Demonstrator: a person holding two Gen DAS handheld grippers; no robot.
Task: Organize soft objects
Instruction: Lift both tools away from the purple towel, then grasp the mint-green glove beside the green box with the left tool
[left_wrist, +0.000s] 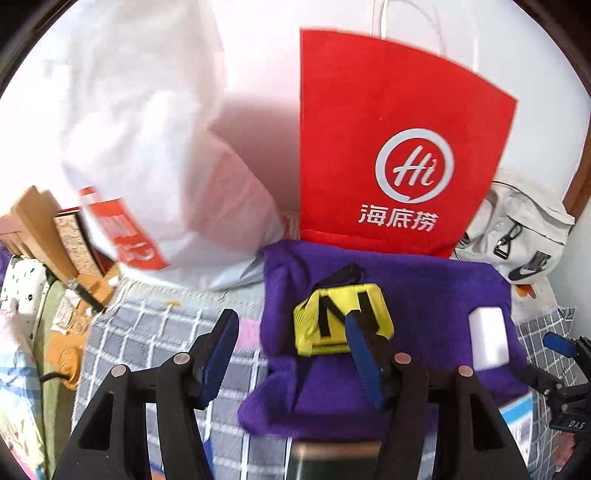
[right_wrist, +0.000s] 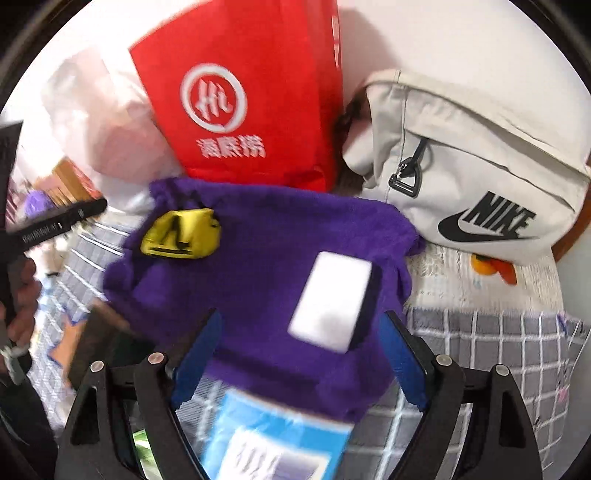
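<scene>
Standing upright against the white wall, a red paper bag (left_wrist: 399, 147) sits between a white plastic bag (left_wrist: 147, 147) and a pale Nike bag (right_wrist: 480, 177) (their contents cannot be seen). Just in front, a purple cloth (left_wrist: 406, 295) lies on the grey checked bedspread (left_wrist: 155, 332), carrying a yellow pouch (left_wrist: 341, 317) and a white block (right_wrist: 332, 299). The left hand-held gripper (left_wrist: 291, 339) is spread wide, one finger over the pouch; the right hand-held gripper (right_wrist: 299, 332) gapes wide around the block.
</scene>
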